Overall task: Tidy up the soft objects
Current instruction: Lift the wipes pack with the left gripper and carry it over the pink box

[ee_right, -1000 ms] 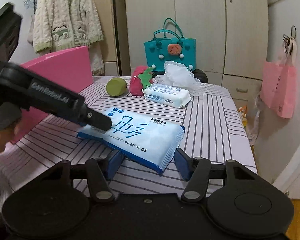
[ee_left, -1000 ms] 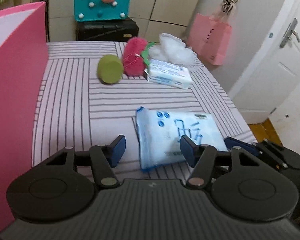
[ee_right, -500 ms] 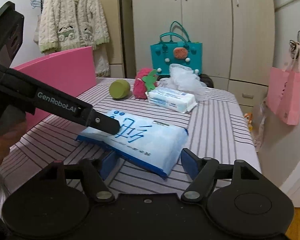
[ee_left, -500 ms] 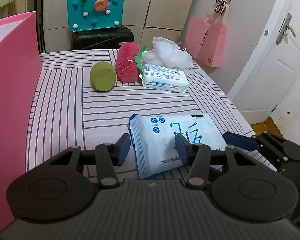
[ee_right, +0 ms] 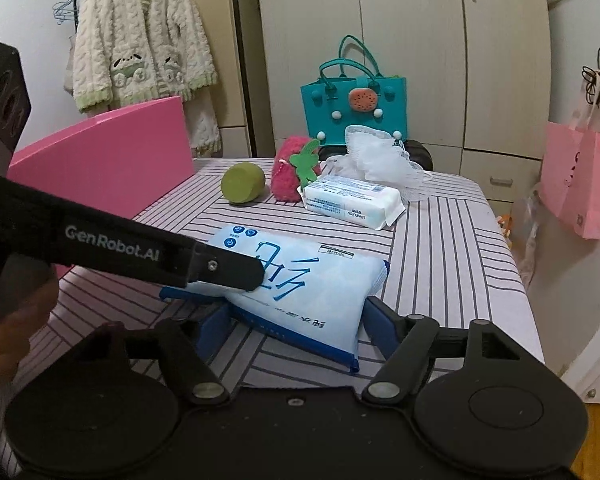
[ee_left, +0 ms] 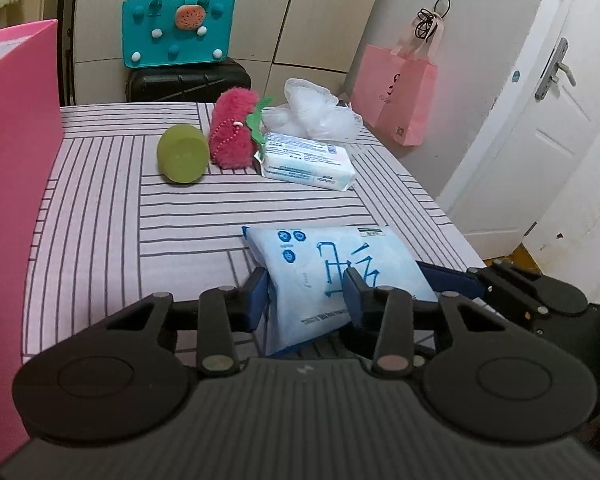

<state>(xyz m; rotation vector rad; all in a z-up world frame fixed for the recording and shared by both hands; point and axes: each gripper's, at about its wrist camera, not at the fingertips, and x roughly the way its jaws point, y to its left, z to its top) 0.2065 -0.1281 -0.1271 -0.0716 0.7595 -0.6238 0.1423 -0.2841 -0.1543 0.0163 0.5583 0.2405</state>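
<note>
Item 1: blue tissue pack (ee_right: 300,284), soft, lying on the striped desk (ee_left: 100,220) at its near edge, one end raised off the cloth. Held from two sides, probably because a limp pack sags under a single pinch.

Item 2: left gripper (ee_left: 306,292). Jaws narrow and closing, pressed onto the pack's near end, one finger over the printed face and one at its edge (the wrapper dents there).

Item 3: right gripper (ee_right: 296,320). Jaws set wide and closing, straddling the pack's width; both pads sit right at its sides, though firm pressure is hard to confirm. Likely the supporting hold.

Item 4: remaining soft goods, grouped at the far end of the desk: green roll (ee_left: 182,154), pink plush toy (ee_left: 232,136), white wipes pack (ee_left: 308,160), white mesh puff (ee_left: 316,110). All well apart from the pack.

Item 5: pink box (ee_right: 112,152), open, along the desk's left side; the probable destination, being the only container at hand.
</note>
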